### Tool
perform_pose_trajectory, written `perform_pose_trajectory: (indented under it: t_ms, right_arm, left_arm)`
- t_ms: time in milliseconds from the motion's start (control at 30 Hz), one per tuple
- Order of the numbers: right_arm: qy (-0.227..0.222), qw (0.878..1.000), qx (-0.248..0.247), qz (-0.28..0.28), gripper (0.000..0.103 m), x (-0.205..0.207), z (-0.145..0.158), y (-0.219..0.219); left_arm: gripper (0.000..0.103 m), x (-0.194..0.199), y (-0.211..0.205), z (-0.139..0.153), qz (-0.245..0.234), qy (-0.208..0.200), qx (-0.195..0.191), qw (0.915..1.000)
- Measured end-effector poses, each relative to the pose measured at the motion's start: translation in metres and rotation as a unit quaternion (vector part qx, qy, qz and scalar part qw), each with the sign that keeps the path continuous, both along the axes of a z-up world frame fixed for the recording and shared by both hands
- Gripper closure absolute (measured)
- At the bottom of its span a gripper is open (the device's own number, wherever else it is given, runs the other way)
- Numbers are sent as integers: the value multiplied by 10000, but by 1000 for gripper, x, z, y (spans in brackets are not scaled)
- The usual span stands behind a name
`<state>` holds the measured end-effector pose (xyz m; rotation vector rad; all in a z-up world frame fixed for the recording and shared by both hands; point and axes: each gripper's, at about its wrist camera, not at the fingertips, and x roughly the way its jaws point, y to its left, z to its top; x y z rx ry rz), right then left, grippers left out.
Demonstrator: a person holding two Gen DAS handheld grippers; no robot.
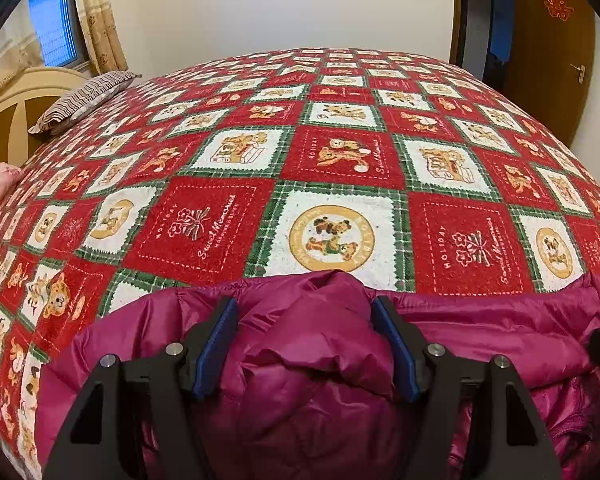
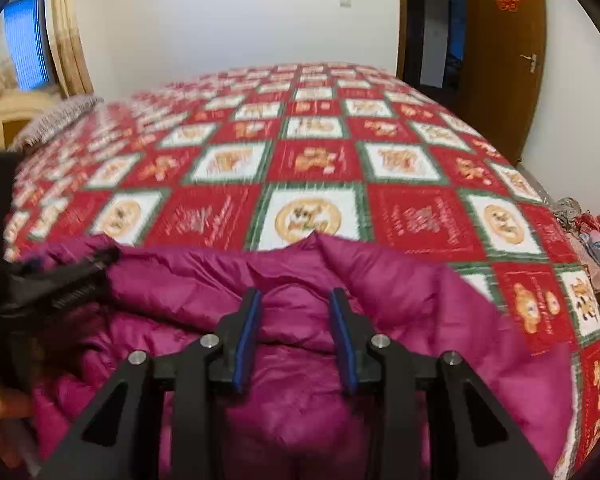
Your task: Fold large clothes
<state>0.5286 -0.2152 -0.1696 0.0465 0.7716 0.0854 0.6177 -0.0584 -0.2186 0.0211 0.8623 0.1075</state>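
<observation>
A magenta puffer jacket [image 1: 308, 360] lies bunched at the near edge of the bed. My left gripper [image 1: 304, 308] has its blue-padded jaws spread wide on either side of a raised fold of the jacket, not clamped. In the right wrist view the same jacket [image 2: 420, 304] fills the foreground. My right gripper [image 2: 294, 300] also stands open, with a hump of jacket fabric between its pads. The left gripper [image 2: 60, 276] shows at the left edge of the right wrist view, resting on the jacket. The right wrist view is blurred by motion.
The bed is covered by a red, white and green teddy-bear blanket [image 1: 340, 152]. A striped pillow [image 1: 84, 100] lies at the far left by the headboard. A brown door [image 1: 552, 60] stands at the right. Loose cloth [image 2: 588, 232] lies off the bed's right edge.
</observation>
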Motion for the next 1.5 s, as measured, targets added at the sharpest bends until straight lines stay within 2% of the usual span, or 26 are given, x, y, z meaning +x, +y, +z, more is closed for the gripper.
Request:
perform_pose_trajectory:
  t_ms: [67, 100, 167, 267, 433, 533, 567, 633, 733, 967, 1067, 1200, 1400, 1500]
  right_arm:
    - [44, 9998, -159, -121, 65, -2, 1, -4]
    - [235, 9994, -226, -145, 65, 2, -6, -7]
    - [449, 9989, -21, -115, 63, 8, -18, -13]
    - [425, 9986, 287, -132, 63, 12, -22, -22]
    - [403, 9989, 210, -129, 60, 11, -21, -19]
    - [381, 9988, 281, -134, 58, 2, -9, -22]
    - [244, 9987, 416, -155, 57, -8, 1, -26]
    - [-43, 9980, 595, -222, 46, -28, 18, -33]
    - [-369, 9969, 631, -294, 45, -63, 47, -41]
    - [-286, 9947, 944, -304, 43, -136, 74, -59]
    - [-365, 9954, 798, -397, 36, -166, 78, -60]
    - [-167, 9955, 802, -466, 36, -194, 69, -61]
    - [378, 9936, 850, -639, 36, -224, 37, -58]
    - [625, 9934, 662, -692, 36, -238, 23, -54]
  left_arm:
    - [32, 1, 1, 1, 5, -7, 26, 10000]
    - [32, 1, 0, 1, 6, -12, 35, 10000]
    - [32, 1, 0, 2, 8, -19, 45, 10000]
    - [32, 2, 1, 1, 11, -9, 29, 10000]
    - [30, 2, 2, 3, 13, 36, -12, 10000]
    - [29, -4, 6, 12, -109, 112, -147, 9998]
    - [29, -10, 8, 18, -171, 71, -215, 9996]
    - [29, -30, 14, 34, -236, -220, -288, 9991]
    - [29, -62, 17, 58, -391, -502, -211, 9978]
    - [28, -152, 24, 109, -842, -1002, -184, 9912]
    - [26, -183, 26, 120, -988, -1123, -103, 9887]
    - [25, -214, 26, 117, -1089, -1003, -88, 9889]
    - [25, -251, 17, 91, -1211, -677, 11, 9903]
    - [25, -271, 14, 72, -1232, -465, 75, 9913]
